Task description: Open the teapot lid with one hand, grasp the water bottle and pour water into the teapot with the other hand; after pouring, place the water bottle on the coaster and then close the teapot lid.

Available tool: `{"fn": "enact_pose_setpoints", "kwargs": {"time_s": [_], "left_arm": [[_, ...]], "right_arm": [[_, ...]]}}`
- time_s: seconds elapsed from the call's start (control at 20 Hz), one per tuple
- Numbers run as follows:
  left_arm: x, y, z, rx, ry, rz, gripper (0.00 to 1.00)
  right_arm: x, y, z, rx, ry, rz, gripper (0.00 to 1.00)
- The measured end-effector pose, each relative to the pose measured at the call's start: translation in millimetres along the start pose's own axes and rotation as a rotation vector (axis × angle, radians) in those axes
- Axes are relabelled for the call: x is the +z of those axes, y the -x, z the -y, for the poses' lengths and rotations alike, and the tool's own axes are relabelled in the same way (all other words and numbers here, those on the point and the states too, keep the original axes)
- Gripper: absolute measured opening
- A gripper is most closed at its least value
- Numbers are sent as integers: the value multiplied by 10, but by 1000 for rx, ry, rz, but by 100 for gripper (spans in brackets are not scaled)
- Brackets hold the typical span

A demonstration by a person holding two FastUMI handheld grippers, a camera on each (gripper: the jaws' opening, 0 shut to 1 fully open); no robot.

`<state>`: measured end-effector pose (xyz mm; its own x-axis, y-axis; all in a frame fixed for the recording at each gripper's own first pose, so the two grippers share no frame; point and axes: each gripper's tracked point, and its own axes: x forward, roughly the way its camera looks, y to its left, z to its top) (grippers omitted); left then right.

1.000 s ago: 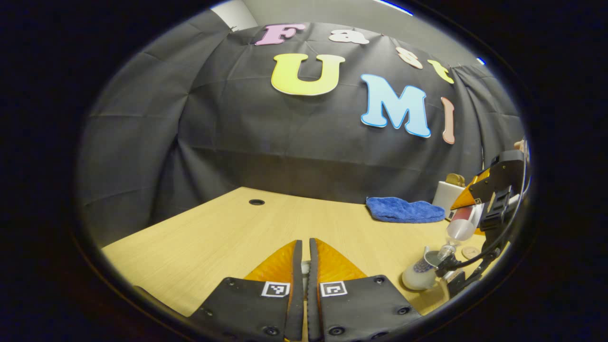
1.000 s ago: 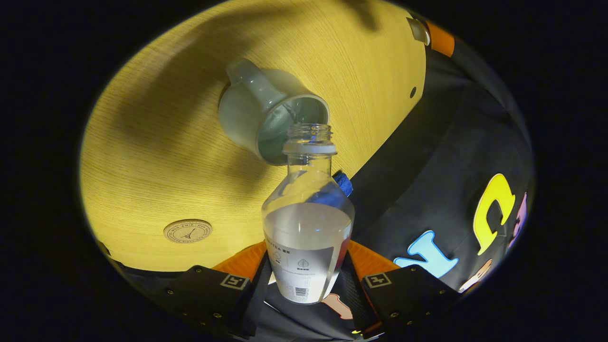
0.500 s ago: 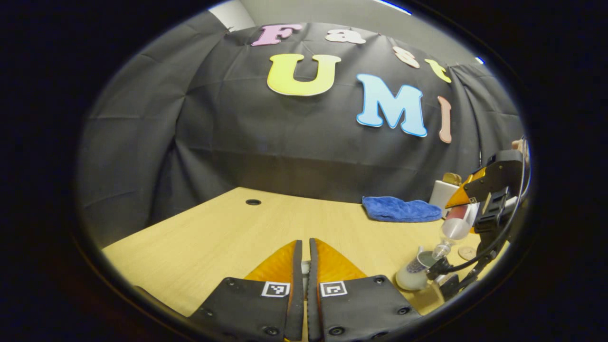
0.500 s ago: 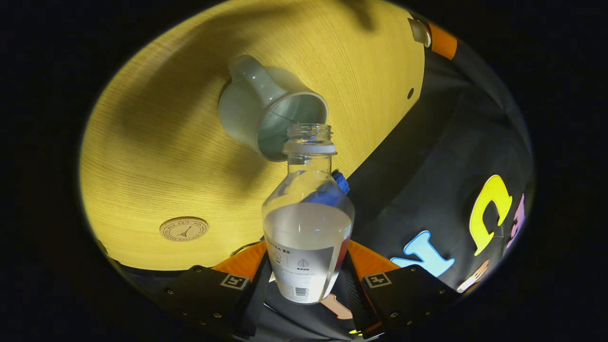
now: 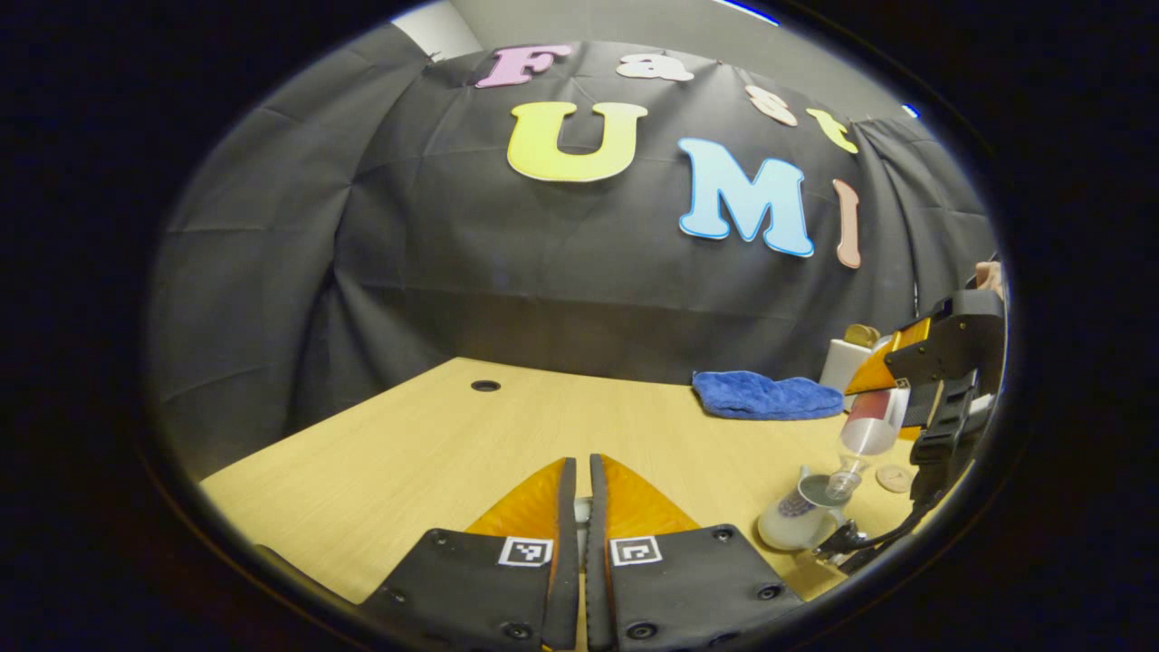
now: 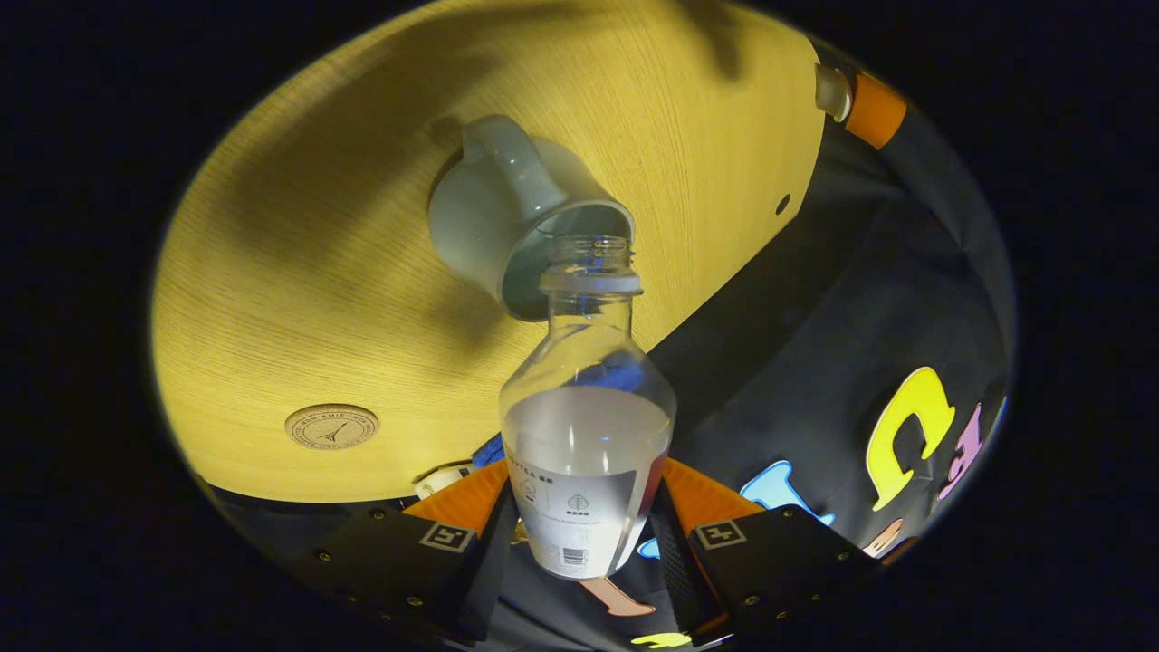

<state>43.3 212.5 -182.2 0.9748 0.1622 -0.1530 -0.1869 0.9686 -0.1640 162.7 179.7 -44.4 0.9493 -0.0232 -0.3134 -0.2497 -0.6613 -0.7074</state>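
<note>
A pale teapot (image 6: 489, 226) stands open on the wooden table (image 6: 290, 299), and shows at the lower right of the left gripper view (image 5: 792, 521). My right gripper (image 6: 584, 477) is shut on a clear water bottle (image 6: 587, 426) that is part full. The bottle is tilted, its open mouth just over the teapot's rim. In the left gripper view the same bottle (image 5: 871, 430) slants down from the right gripper (image 5: 886, 389). My left gripper (image 5: 580, 471) hovers over the table to the left, shut on a small pale piece, the teapot lid (image 6: 831, 88). A round wooden coaster (image 6: 331, 426) lies near the teapot.
A blue cloth (image 5: 765, 397) lies at the back of the table, with a white box (image 5: 842, 362) beside it. A small round hole (image 5: 485, 386) sits in the tabletop toward the back left. The black cloth wall closes off the far side.
My right gripper has lifted a little with the bottle and turned slightly, its mouth still over the teapot. The left gripper has barely moved.
</note>
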Motion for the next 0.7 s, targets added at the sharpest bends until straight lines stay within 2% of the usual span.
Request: {"fn": "enact_pose_setpoints", "kwargs": {"time_s": [0.15,0.3,0.7], "left_arm": [[43,26,26,3,-14,0,9],[121,59,55,12,-27,4,10],[395,68,270,58,-50,5,10]], "right_arm": [[-59,-50,-107,24,-109,2,73],[-59,-48,-139,15,-226,39,74],[183,-53,-566,123,-781,226,74]]}}
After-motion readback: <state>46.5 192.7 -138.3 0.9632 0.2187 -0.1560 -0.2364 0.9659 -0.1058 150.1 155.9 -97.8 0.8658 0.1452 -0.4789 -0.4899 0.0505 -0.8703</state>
